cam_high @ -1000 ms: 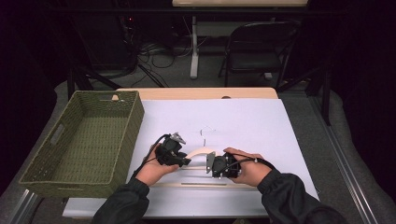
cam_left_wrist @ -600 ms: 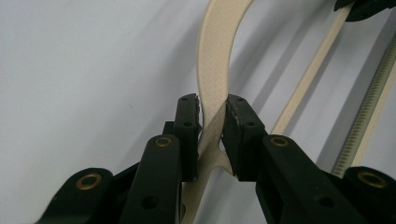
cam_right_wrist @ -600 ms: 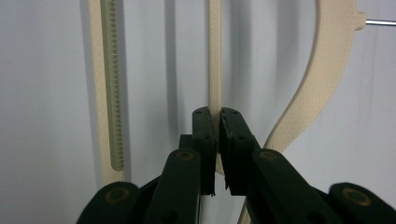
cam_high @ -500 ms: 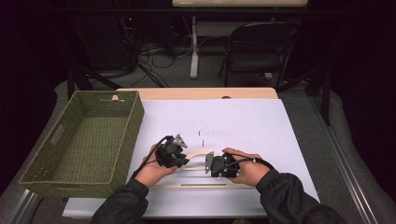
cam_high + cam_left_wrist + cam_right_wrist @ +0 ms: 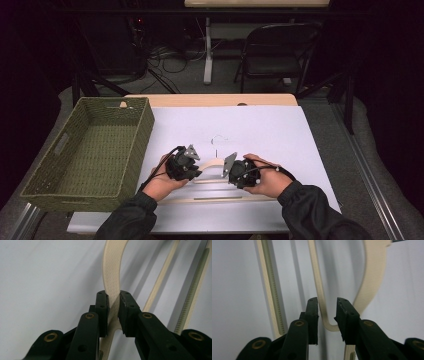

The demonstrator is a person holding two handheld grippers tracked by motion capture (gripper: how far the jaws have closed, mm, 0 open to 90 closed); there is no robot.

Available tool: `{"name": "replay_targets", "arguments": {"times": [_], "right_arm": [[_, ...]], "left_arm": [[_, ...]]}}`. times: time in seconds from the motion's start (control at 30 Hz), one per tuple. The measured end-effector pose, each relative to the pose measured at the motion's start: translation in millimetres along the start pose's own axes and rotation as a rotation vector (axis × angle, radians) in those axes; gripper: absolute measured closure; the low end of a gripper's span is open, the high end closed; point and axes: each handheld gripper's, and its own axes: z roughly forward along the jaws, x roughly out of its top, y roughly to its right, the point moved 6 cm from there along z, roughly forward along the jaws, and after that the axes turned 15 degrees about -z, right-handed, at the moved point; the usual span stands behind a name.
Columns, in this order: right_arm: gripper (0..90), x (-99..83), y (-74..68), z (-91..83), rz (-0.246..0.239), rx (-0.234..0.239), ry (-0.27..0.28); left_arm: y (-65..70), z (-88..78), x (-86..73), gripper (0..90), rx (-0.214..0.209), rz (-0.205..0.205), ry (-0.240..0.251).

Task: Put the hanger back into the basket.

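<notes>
A cream hanger [image 5: 212, 164] lies flat on the white table [image 5: 260, 130], its wire hook [image 5: 218, 140] pointing away from me. My left gripper [image 5: 196, 171] holds the hanger's curved arm [image 5: 112, 270]. Its jaws have just been closing, and its pads [image 5: 103, 307] now press both sides of that arm, so the left gripper [image 5: 113, 307] is shut on it. My right gripper [image 5: 229, 172] faces it from the right. The right gripper [image 5: 327, 312] has just been opening, and the hanger's thin rail [image 5: 318, 285] runs loose between its jaws.
A green woven basket [image 5: 90, 150] stands at the table's left side, close to my left hand. A separate toothed bar [image 5: 215, 199] lies near the front edge. A folding chair [image 5: 275, 50] and cables are on the floor beyond the table.
</notes>
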Motion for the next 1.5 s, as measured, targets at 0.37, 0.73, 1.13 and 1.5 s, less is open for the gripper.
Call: {"name": "replay_targets", "arguments": {"times": [0.37,0.73,1.13,1.5], "right_arm": [[61.6,-15.9,35.6,-20.5,0.301,-0.064,0.046],[63.0,4.3,33.4,9.8,0.313,-0.006,0.072],[73.5,11.2,34.8,18.1,0.279,-0.043,0.051],[74.3,17.8,25.9,4.7,0.187,-0.105,0.07]], "left_arm": [[5.2,-5.8,-0.4,78.6,0.008,0.007,0.026],[9.0,-8.7,-2.1,78.7,0.015,0.008,0.049],[12.1,-11.2,-4.7,78.8,0.009,-0.001,0.057],[6.2,-28.2,-7.5,54.7,-0.052,-0.072,0.059]]}}
